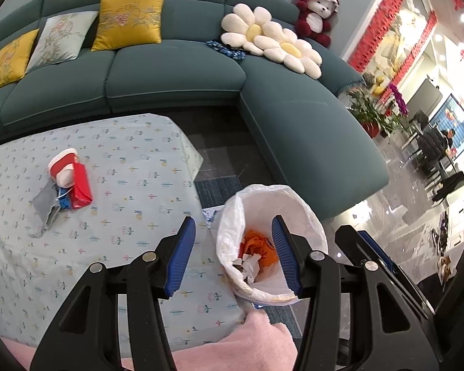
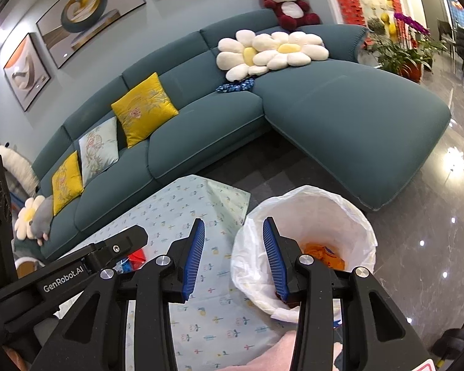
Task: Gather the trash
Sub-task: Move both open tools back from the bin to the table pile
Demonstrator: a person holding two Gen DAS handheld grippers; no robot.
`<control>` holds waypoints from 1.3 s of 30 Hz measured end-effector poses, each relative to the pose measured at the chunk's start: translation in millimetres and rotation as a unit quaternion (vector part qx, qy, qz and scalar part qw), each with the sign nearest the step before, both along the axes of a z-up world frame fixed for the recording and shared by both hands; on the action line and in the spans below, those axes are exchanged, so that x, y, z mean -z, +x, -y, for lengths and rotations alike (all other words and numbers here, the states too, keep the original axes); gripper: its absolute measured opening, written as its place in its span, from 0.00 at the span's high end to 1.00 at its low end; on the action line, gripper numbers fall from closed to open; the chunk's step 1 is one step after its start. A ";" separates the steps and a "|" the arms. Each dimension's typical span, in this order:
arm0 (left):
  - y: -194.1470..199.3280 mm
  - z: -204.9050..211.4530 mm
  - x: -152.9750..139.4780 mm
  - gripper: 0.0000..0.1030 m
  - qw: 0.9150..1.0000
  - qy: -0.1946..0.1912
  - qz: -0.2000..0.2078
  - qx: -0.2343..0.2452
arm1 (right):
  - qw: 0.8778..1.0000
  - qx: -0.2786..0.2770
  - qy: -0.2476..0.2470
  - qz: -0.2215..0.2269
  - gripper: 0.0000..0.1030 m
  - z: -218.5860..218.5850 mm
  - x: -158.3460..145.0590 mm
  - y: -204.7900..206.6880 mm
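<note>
A bin lined with a white plastic bag [image 1: 309,213] stands on the floor beside the table corner. In it lie an orange wrapper [image 1: 261,247] and crumpled white paper [image 1: 250,262]. My left gripper [image 1: 235,249] hovers over the table edge and the bin's near rim, open, with nothing between its blue pads. On the table's left sits a trash pile [image 1: 69,182]: a red-and-white cup, a red packet, a grey cloth and a blue scrap. My right gripper [image 2: 233,247] is also open and empty, above the gap between the table and the bin [image 2: 355,213].
A floral cloth covers the table [image 1: 133,160]. A teal corner sofa [image 1: 176,74] with cushions, flower pillows and a plush bear wraps behind the table and bin. Glossy floor [image 2: 442,216] lies to the right. A pink sleeve [image 1: 247,340] shows at the bottom.
</note>
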State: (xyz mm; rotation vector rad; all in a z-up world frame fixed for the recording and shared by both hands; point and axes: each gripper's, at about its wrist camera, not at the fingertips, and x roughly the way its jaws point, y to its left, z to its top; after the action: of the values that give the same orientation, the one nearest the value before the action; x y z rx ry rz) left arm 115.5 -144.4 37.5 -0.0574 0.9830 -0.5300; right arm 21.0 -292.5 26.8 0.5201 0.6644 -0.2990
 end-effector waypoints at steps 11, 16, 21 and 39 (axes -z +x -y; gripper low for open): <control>18.4 -64.7 7.3 0.42 0.998 -0.006 -0.011 -0.061 | 0.999 -0.048 -0.020 -0.012 0.60 -53.9 -3.6 24.4; 27.6 -98.3 13.0 0.42 0.996 -0.008 -0.016 -0.086 | 0.997 -0.065 -0.027 -0.018 0.59 -74.7 -3.2 34.8; 35.7 -127.8 20.1 0.42 0.994 -0.006 -0.022 -0.108 | 0.995 -0.086 -0.032 -0.026 0.59 -101.5 -2.4 48.9; 79.9 -252.6 93.8 0.34 0.981 0.057 -0.056 -0.176 | 0.983 -0.160 -0.045 -0.080 0.56 -190.6 41.8 118.3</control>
State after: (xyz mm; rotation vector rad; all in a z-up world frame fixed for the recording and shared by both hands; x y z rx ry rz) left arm 195.4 108.3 -56.3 -0.1563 1.0843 -0.1466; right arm 139.3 -102.0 -15.0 0.2975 0.8732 -0.0662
